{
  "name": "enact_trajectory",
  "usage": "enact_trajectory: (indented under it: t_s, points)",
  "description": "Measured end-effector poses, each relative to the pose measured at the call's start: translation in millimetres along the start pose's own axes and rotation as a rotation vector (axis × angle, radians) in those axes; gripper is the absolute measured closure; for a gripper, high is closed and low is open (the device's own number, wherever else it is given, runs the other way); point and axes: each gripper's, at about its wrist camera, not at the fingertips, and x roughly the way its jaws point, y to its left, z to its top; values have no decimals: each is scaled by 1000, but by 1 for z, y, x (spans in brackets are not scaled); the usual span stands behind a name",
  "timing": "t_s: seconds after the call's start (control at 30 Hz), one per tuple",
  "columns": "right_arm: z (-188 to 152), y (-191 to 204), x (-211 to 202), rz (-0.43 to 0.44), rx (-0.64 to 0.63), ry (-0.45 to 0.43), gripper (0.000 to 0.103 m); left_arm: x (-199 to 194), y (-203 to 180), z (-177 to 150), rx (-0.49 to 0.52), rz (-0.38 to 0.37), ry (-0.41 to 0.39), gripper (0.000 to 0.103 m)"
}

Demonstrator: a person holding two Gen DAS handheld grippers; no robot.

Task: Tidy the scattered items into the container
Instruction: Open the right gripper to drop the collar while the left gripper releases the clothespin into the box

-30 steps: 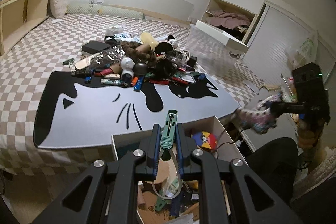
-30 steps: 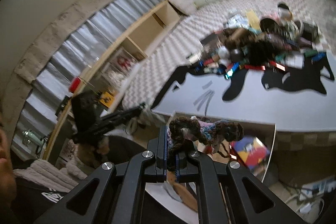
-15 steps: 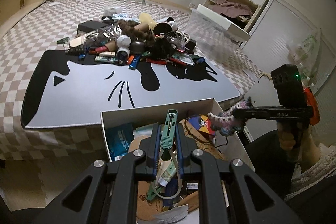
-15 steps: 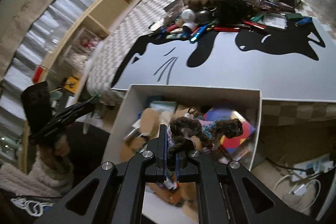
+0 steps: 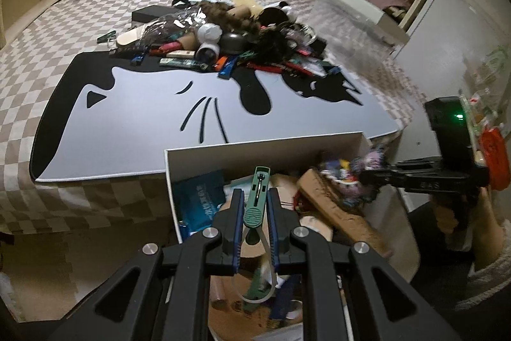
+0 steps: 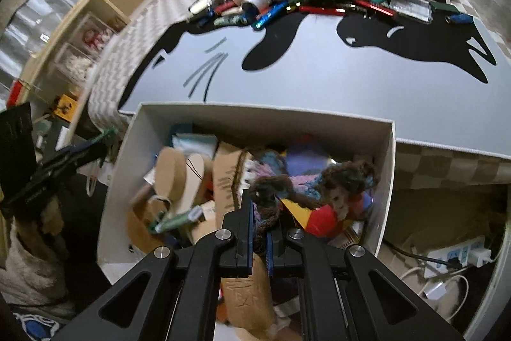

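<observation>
Both claws have dropped toward the white box point(image 6: 385, 181). Left claw point(image 5: 252, 210) grips a green tool point(image 5: 257, 197); right claw point(image 6: 260, 213) clamps a knitted toy point(image 6: 319, 184). Box part-filled; pile point(image 5: 230, 37) remains on bed.
</observation>
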Motion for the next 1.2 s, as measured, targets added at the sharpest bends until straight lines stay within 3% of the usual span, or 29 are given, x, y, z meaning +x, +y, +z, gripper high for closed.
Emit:
enact_trajectory:
  t_s: [0.13, 0.6, 0.7, 0.77, 0.8, 0.9, 1.2]
  points:
    - [-3, -8, 5, -25, 16, 14, 96, 11, 3, 0, 2, 45, 16, 89]
    - [-11, -22, 9, 57, 95, 38, 95, 44, 6, -1, 30, 189, 52, 89]
    - [-12, -21, 8, 63, 100, 48, 82, 47, 7, -2, 29, 210, 50, 89]
    - [-12, -16, 6, 58, 80, 44, 46, 49, 8, -2, 24, 219, 54, 89]
    - [-13, -13, 5, 55, 69, 39, 42, 50, 8, -2, 21, 220, 56, 89]
    - [-14, -6, -1, 57, 32, 24, 40, 51, 7, -3, 19, 225, 57, 89]
    - [-10, -22, -10, 50, 86, 17, 39, 56, 14, -3, -19, 255, 72, 86]
